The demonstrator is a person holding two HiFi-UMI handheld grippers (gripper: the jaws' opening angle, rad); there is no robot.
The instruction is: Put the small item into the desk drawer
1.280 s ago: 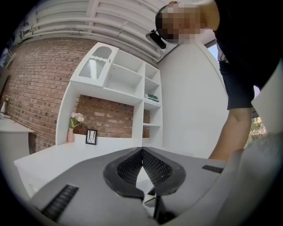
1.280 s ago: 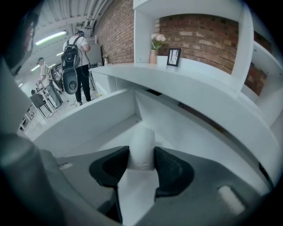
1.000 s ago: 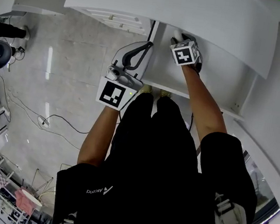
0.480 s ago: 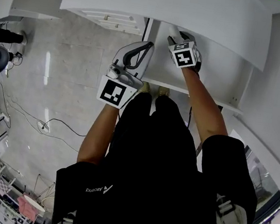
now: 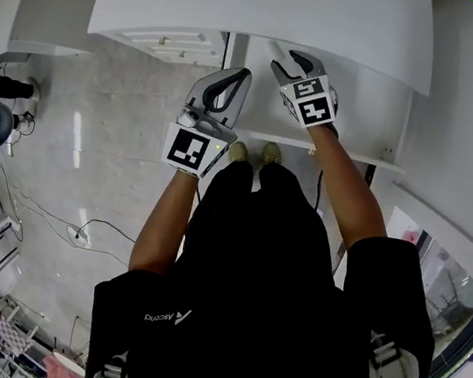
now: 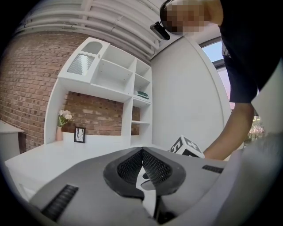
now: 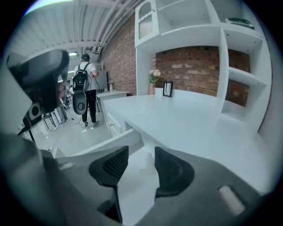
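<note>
Right claw [image 5: 284, 59] pulled back from drawer [image 5: 363, 106], closing, empty.

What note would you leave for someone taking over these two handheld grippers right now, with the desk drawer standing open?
The left gripper is shut and empty, held at the left side of the drawer.
The right gripper is over the open drawer with its jaws apart and closing; its pads press on nothing.
The small white item lies in the drawer, showing in the gap beyond the right jaws.
Done: the item appears to be in the drawer.
Left: pull the right gripper clear and probably push the drawer shut.
</note>
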